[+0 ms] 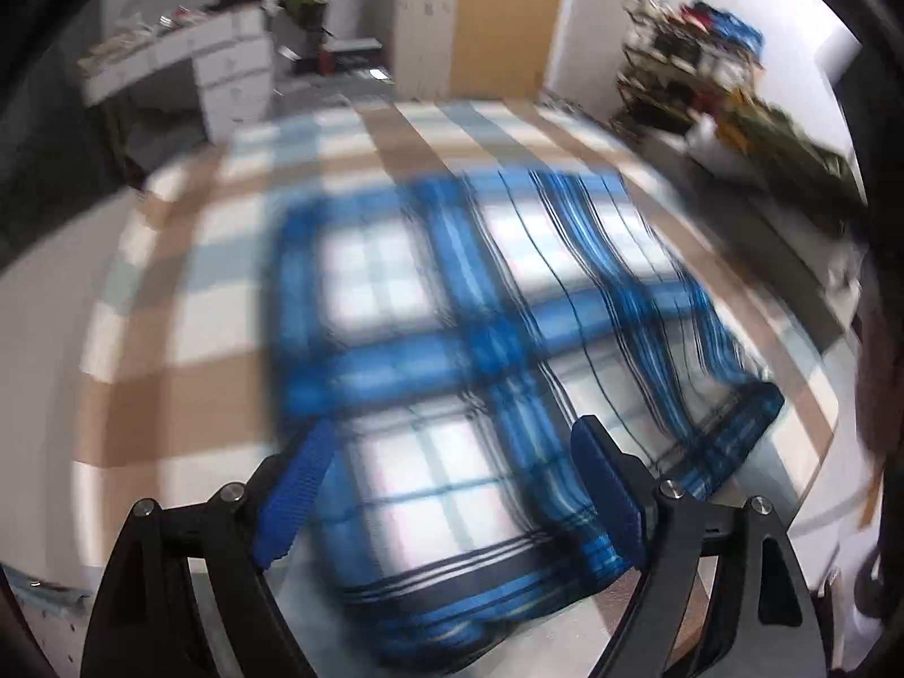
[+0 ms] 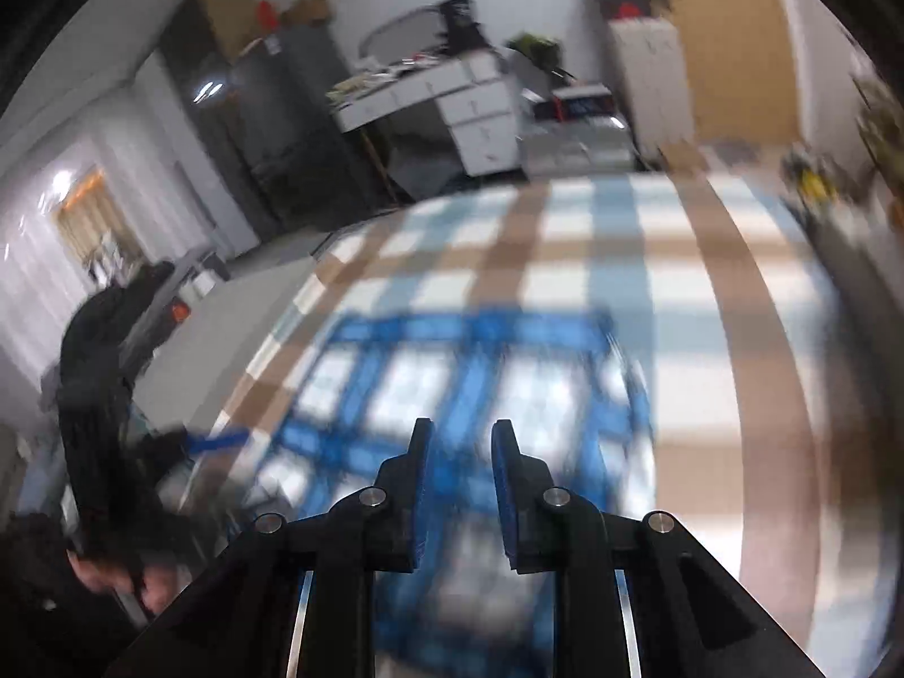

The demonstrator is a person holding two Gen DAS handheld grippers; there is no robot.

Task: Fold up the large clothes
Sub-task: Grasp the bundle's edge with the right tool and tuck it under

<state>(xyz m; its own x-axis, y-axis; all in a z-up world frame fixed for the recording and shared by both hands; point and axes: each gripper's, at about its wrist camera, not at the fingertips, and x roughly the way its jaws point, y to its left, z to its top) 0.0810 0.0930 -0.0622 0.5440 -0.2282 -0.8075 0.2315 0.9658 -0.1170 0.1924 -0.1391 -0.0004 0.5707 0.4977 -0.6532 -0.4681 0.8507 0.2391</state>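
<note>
A blue, white and black plaid cloth (image 1: 452, 339) lies folded on a bed with a tan, pale blue and white checked cover (image 1: 186, 395). My left gripper (image 1: 455, 429) hovers over the cloth's near part, open wide, with nothing between its blue pads (image 1: 294, 497). In the right wrist view, blurred by motion, the same cloth (image 2: 452, 373) lies below my right gripper (image 2: 460, 429). Its jaws stand a narrow gap apart and I see no fabric pinched between them. The left gripper's blue pad (image 2: 220, 440) shows at the cloth's left edge, with the person's hand (image 2: 113, 576) behind it.
Beyond the bed stand a white desk with drawers (image 1: 226, 68), a white cabinet (image 1: 424, 39) and a wooden door (image 1: 503, 17). A cluttered rack (image 1: 689, 51) and heaped items (image 1: 779, 135) line the right side. A dark grey cabinet (image 2: 271, 113) stands by the left wall.
</note>
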